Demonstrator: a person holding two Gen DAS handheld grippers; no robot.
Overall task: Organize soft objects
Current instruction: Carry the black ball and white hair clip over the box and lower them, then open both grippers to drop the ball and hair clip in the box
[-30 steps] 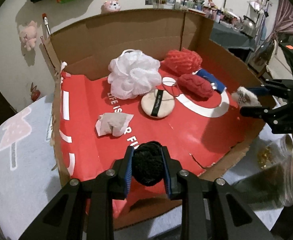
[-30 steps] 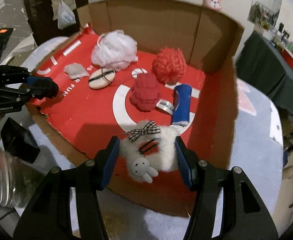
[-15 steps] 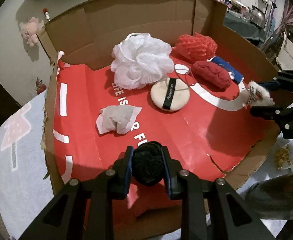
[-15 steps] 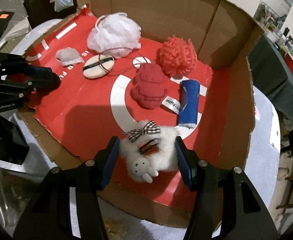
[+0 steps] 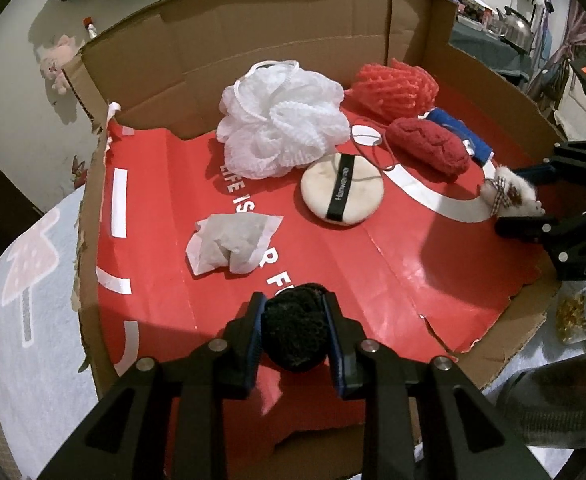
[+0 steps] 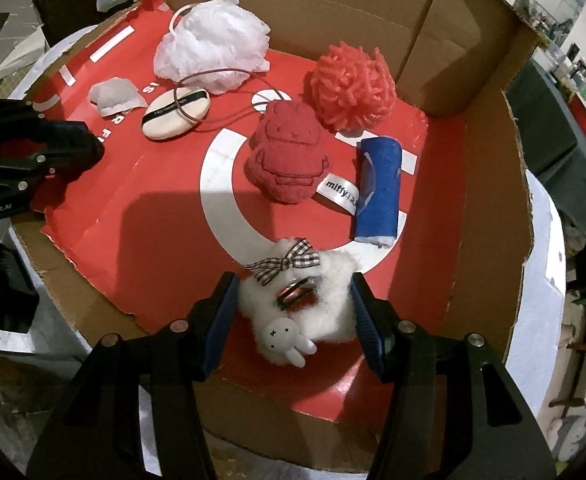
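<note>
Left hand-held gripper [image 5: 295, 334] pinches a black fuzzy pom-pom [image 5: 294, 330]; right hand-held gripper [image 6: 293, 312], half open, clamps a white fluffy bunny hair-clip [image 6: 299, 308]. Both hover over the red-lined cardboard box [image 6: 165, 216], apparently to join the soft items there.

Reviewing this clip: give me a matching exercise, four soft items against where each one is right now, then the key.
Items:
1. black pom-pom
2. fluffy white hair clip
3. blue roll
4. round powder puff

Places:
A. beside the dark red plush
B. between the right gripper's pads
C. in front of the white mesh bath puff
D. between the left gripper's pads

Pairs: 1-D, 2-B, 3-A, 4-C
</note>
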